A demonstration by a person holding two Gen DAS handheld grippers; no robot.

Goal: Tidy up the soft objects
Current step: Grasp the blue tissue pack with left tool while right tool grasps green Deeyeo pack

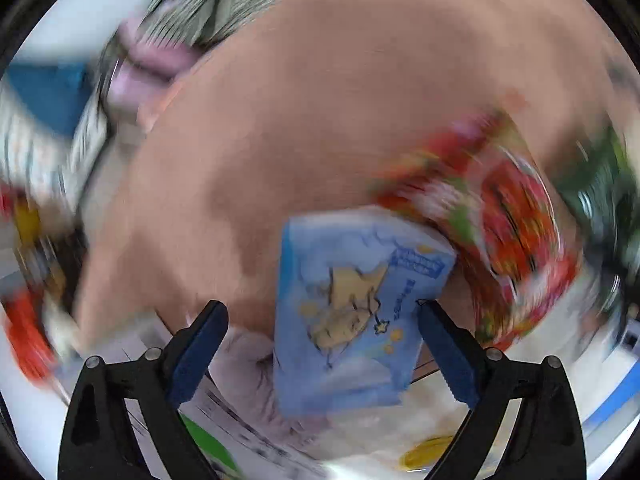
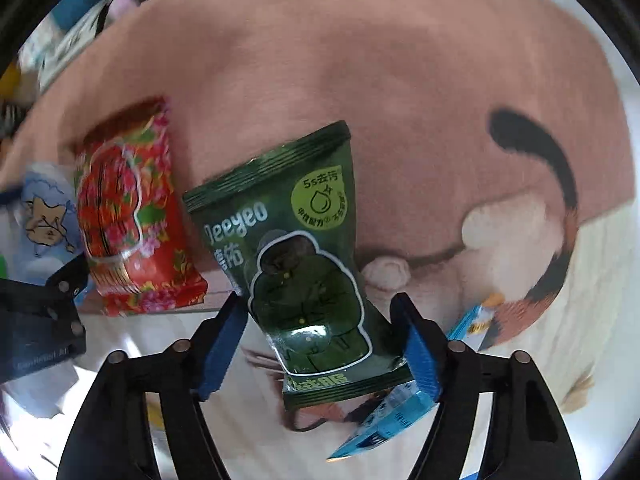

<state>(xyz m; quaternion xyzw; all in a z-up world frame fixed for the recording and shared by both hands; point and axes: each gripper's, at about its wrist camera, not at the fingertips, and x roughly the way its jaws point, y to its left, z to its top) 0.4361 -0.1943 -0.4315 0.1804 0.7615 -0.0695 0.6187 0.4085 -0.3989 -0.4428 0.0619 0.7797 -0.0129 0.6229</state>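
A dark green glossy wipes pouch with a cartoon figure in a padded coat (image 2: 304, 264) sits centre in the right wrist view, its long axis running from 6 o'clock up toward 12, tilted slightly right, crimped top edge farthest from the camera. The right gripper (image 2: 320, 344) reaches forward over it, blue-padded fingers (image 2: 224, 344) spread wide, flanking the pouch's lower half; whether they touch it cannot be told. At 9 o'clock lies a red floral-print packet (image 2: 132, 216), also lengthwise toward 12. Everything rests on a pink plush mat with a cat design (image 2: 400, 80). In the blurred left wrist view, the left gripper (image 1: 320, 344) has its fingers wide apart around a pale blue soft pack with a yellow cartoon animal (image 1: 356, 308); the right-hand finger (image 1: 444, 348) meets the pack's edge.
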